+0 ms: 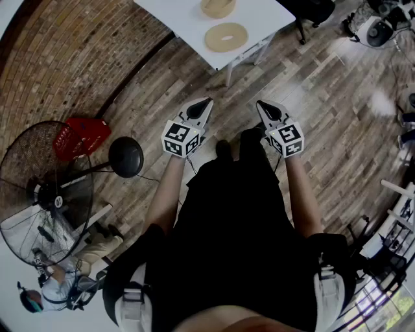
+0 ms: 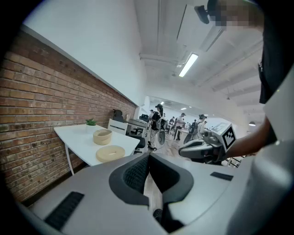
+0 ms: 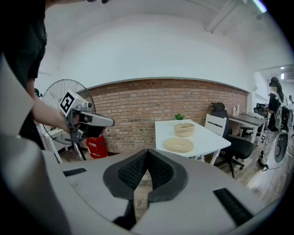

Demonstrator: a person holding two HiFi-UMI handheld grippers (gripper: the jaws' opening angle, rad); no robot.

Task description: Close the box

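A round tan box stands open on the white table ahead of me, and its flat round lid lies beside it nearer the table's edge. The right gripper view shows the box behind the lid; the left gripper view shows the box and lid too. My left gripper and right gripper hang side by side over the wooden floor, well short of the table. Both are shut with nothing between their jaws.
A standing fan and a red basket are on my left by the brick wall. A black round base sits on the floor near them. Office chairs and people are beyond the table.
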